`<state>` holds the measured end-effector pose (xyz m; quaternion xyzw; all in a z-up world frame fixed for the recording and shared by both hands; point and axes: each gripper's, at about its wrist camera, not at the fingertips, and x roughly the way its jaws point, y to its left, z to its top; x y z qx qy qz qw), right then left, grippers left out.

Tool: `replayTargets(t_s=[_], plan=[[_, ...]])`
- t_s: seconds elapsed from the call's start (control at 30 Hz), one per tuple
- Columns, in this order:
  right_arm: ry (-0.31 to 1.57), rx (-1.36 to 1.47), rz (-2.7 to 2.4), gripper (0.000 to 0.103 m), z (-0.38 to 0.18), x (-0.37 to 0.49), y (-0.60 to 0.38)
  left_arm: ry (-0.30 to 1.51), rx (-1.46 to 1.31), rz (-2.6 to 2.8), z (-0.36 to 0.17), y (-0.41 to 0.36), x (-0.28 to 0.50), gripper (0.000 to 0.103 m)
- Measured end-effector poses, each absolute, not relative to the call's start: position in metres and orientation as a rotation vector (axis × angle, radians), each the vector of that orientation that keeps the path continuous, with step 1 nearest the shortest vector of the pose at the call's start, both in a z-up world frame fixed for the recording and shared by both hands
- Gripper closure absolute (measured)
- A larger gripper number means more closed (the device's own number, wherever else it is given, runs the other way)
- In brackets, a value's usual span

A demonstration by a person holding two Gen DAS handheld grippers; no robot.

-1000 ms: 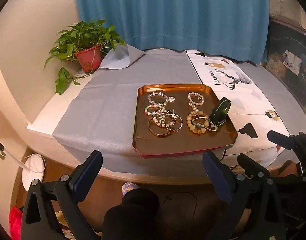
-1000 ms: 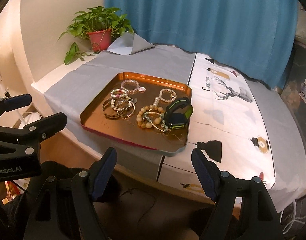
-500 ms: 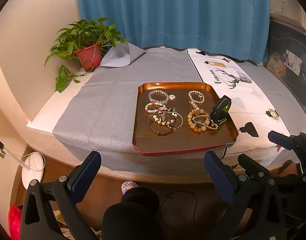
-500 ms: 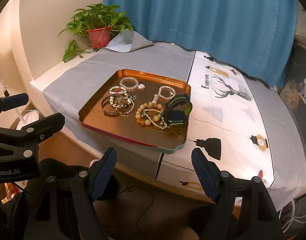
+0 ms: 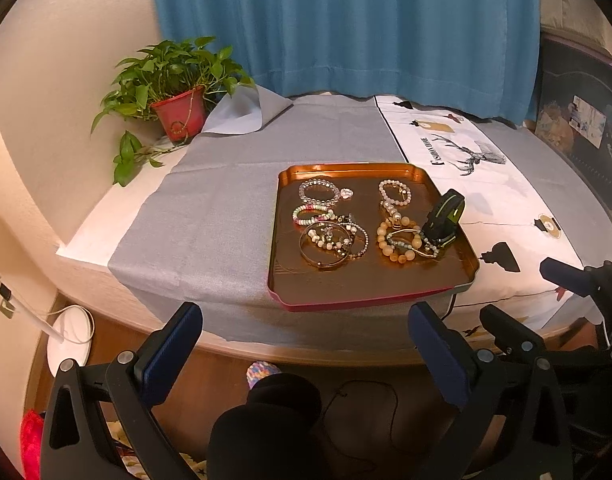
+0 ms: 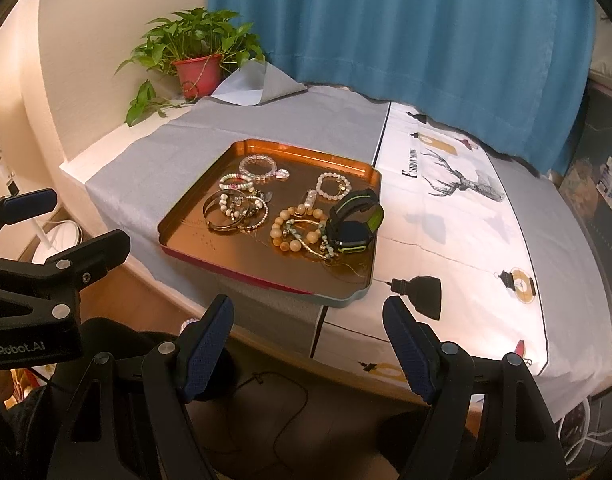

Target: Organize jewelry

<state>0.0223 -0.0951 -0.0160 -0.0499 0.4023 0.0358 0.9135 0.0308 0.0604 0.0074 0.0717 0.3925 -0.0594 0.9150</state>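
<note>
One copper tray holds our bracelets and one green-black watch. Both our grippers, left and right, hang empty with jaws spread, short of the table's edge. One potted plant stands at the far corner.

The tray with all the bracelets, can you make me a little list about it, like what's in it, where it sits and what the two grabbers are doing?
tray: copper-coloured tray, near the table's front edge, on the gray cloth
inside: beaded bracelets, metal bangles, a black and green watch
watch spot: right side of the tray
left gripper: open, empty, short of the table
right gripper: open, empty, short of the table
behind: potted plant, blue curtain
</note>
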Motion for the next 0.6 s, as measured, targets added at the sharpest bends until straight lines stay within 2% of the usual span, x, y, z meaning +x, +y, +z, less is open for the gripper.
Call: replayTargets(t_s=[0.6], plan=[[0.828, -0.102, 0.075, 0.025, -0.0149, 0.022, -0.0957, 0.824, 0.14, -0.12, 0.006, 0.0662, 0.0323, 0.001]])
